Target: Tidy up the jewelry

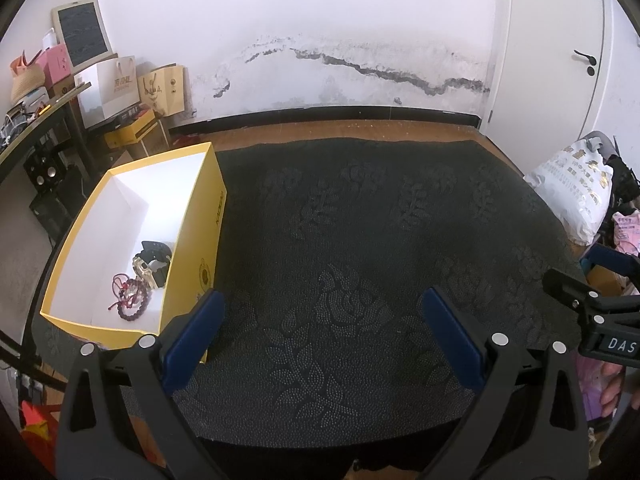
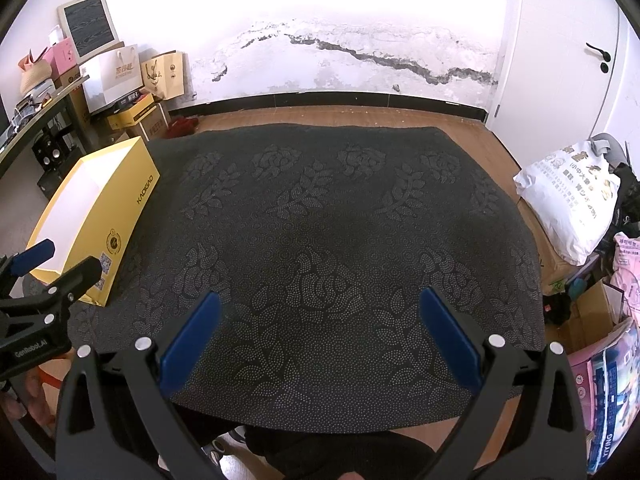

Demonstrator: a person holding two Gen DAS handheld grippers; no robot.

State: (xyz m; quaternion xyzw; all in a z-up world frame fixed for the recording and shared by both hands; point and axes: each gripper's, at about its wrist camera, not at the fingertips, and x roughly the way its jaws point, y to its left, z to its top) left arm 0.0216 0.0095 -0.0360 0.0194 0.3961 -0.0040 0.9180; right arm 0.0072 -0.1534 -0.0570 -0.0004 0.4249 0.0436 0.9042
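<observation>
A yellow box (image 1: pixel 208 232) with a white inside stands at the left edge of the dark patterned mat (image 1: pixel 360 260). In it lie a gold and black watch (image 1: pixel 150 266) and a dark red bead bracelet with red cord (image 1: pixel 130 298). My left gripper (image 1: pixel 324 316) is open and empty, just right of the box's near corner. My right gripper (image 2: pixel 320 320) is open and empty over the mat's near middle. In the right wrist view the box (image 2: pixel 120 216) stands at the left with its contents hidden. Each gripper shows at the edge of the other's view.
The mat (image 2: pixel 340 220) covers a low table on a wooden floor. A white printed bag (image 2: pixel 568 200) and pink packages lie at the right. Paper bags, cartons and a desk (image 1: pixel 40 120) stand at the back left. A white door is at the far right.
</observation>
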